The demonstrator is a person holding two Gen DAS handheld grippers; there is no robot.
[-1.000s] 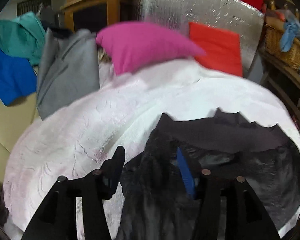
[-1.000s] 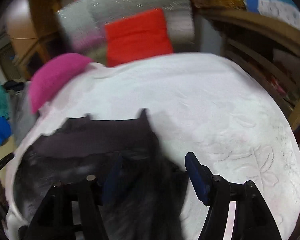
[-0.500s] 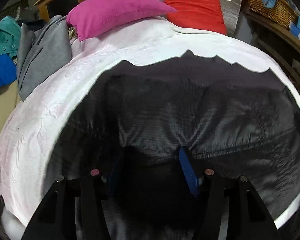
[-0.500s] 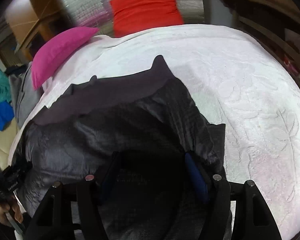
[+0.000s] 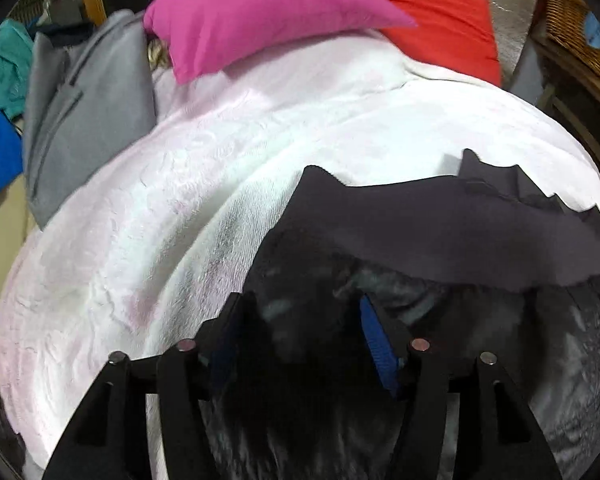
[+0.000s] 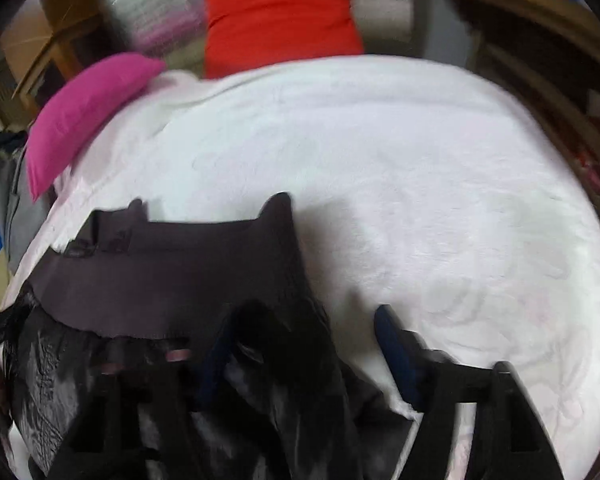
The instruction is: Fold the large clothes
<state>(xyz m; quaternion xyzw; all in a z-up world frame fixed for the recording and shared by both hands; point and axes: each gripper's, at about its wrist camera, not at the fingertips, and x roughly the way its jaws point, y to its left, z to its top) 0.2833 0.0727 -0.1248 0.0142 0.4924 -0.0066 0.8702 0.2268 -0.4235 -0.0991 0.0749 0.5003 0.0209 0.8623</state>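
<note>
A large black garment (image 5: 440, 240) with a matte dark band along its far edge lies on the white bedspread (image 5: 204, 184). It also shows in the right wrist view (image 6: 172, 264). My left gripper (image 5: 300, 320) stands open over the garment's left edge, with black cloth between its fingers. My right gripper (image 6: 304, 336) stands open over the garment's right edge, its left finger (image 6: 216, 356) over the cloth and its right finger (image 6: 396, 352) over the bedspread. Both views are blurred.
A pink pillow (image 5: 260, 12) and a red cushion (image 5: 440, 20) lie at the head of the bed. A grey garment (image 5: 84, 112) and teal and blue clothes (image 5: 0, 92) hang left. A wicker basket (image 5: 580, 36) and wooden shelves (image 6: 540, 60) stand right.
Both grippers have pulled back and apart. The garment, which filled both views half a second ago, now sits low and narrower in each view, with more bedspread showing.
</note>
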